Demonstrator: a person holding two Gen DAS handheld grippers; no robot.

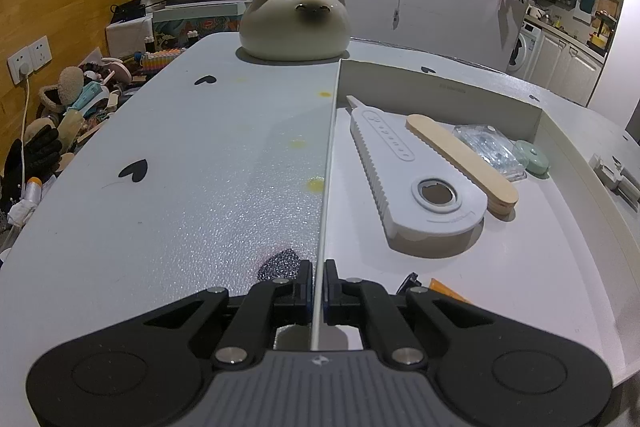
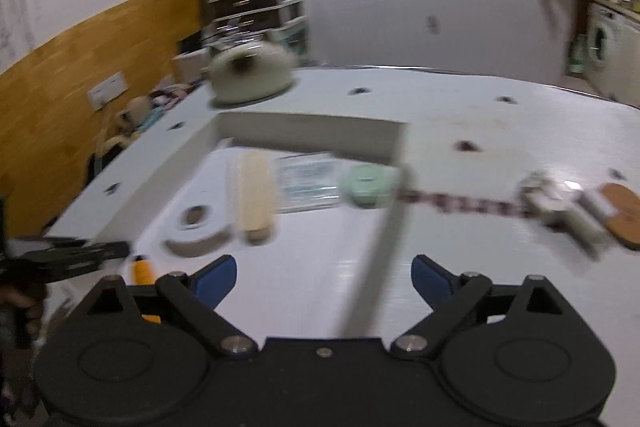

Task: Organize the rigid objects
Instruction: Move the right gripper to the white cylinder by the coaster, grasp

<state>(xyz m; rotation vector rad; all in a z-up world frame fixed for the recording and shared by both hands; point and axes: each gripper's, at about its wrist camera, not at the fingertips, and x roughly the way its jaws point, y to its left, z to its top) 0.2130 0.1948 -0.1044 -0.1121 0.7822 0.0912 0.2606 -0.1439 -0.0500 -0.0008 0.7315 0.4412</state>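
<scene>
Pinching thin left wall of white tray [image 1: 440,259], left gripper [image 1: 318,279] angles downward at tabletop's near edge. Right gripper [image 2: 324,277] tilts downward over tray's right wall, jaws wide, empty.

No text can be read with certainty. The grey flat tool [image 1: 404,183] in the white box [image 1: 440,83] bears a row of raised characters along its handle and faint lettering near its round end, both illegible. A small faint imprint on the box's far wall is likewise too small to read.
</scene>
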